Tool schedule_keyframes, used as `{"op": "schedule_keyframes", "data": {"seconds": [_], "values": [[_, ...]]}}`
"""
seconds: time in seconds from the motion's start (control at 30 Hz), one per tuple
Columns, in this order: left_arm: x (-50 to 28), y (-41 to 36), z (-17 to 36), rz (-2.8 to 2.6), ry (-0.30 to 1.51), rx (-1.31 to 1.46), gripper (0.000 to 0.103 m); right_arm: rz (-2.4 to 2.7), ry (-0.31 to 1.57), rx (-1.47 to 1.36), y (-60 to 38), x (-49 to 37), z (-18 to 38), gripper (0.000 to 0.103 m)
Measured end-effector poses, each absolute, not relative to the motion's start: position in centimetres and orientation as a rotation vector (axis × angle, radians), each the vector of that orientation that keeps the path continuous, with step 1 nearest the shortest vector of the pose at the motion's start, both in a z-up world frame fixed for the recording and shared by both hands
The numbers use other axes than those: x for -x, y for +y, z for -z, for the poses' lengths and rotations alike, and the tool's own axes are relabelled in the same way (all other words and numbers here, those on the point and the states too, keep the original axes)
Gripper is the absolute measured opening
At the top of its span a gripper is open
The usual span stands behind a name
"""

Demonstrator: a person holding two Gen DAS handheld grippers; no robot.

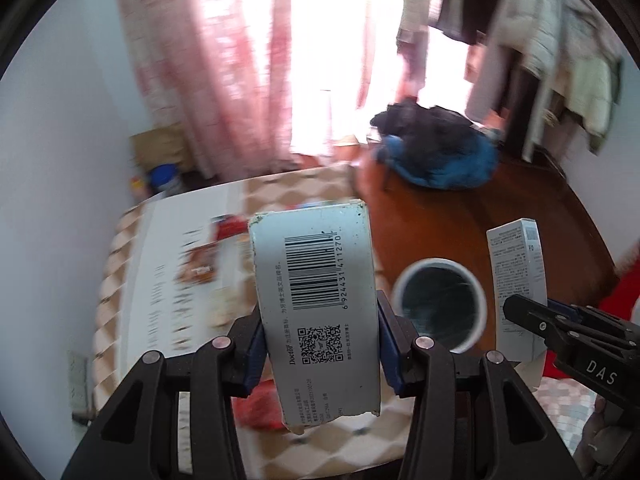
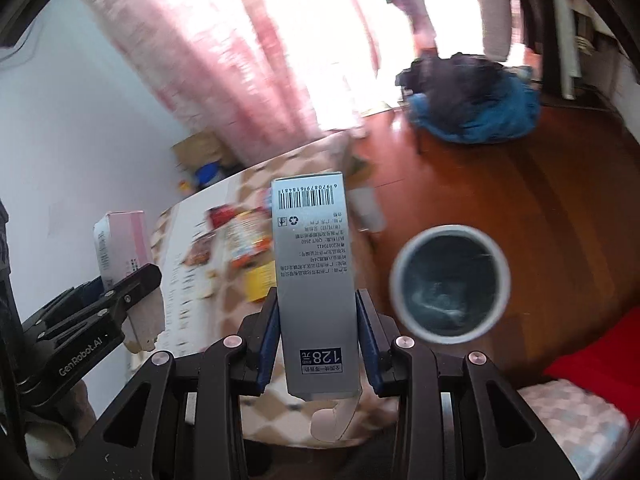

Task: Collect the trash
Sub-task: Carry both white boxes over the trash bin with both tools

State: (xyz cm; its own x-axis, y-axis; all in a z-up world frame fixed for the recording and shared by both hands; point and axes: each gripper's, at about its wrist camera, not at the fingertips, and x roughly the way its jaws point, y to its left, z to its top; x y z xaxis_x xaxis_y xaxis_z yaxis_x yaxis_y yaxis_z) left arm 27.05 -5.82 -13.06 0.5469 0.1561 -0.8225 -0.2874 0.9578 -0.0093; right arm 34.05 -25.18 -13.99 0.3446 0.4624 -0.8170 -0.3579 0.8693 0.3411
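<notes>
Now both grippers are loaded: the left gripper [image 1: 320, 340] has its jaws closed to the width of a white barcode carton [image 1: 316, 300], blue pads pressed to both sides. The right gripper [image 2: 318, 332] pinches a slimmer grey box [image 2: 314, 280] the same way. Both boxes hang in the air beside the table [image 1: 120, 280], with the round bin [image 2: 450, 282] on the wooden floor [image 2: 540, 180] below.
</notes>
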Motion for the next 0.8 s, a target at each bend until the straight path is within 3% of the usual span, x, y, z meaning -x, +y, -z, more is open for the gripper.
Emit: {"op": "schedule_keyframes", "data": {"seconds": [0.3, 0.63, 0.7, 0.73, 0.77, 0.8], "values": [[-39.5, -15.4, 20.6, -0.05, 1.114, 0.167, 0.044, -0.326, 1.204, -0.152, -36.7, -42.3, 21.2, 0.037], [-47.9, -18.8, 31.5, 0.037, 1.385, 0.212, 0.047, -0.285, 1.394, -0.215, -39.6, -48.9, 32.6, 0.037], [-48.8, -18.6, 33.1, 0.018, 1.426, 0.229, 0.061, -0.286, 1.421, -0.217, -39.4, -50.0, 34.8, 0.038], [-49.0, -18.4, 33.4, 0.003, 1.437, 0.232, 0.079, -0.292, 1.434, -0.239, -39.3, -50.6, 35.9, 0.039], [-49.1, -18.2, 33.8, -0.014, 1.441, 0.232, 0.088, -0.278, 1.441, -0.245, -39.3, -51.1, 36.7, 0.04], [-49.2, -17.9, 34.0, -0.036, 1.447, 0.228, 0.089, -0.26, 1.452, -0.241, -39.3, -51.6, 37.6, 0.047]]}}
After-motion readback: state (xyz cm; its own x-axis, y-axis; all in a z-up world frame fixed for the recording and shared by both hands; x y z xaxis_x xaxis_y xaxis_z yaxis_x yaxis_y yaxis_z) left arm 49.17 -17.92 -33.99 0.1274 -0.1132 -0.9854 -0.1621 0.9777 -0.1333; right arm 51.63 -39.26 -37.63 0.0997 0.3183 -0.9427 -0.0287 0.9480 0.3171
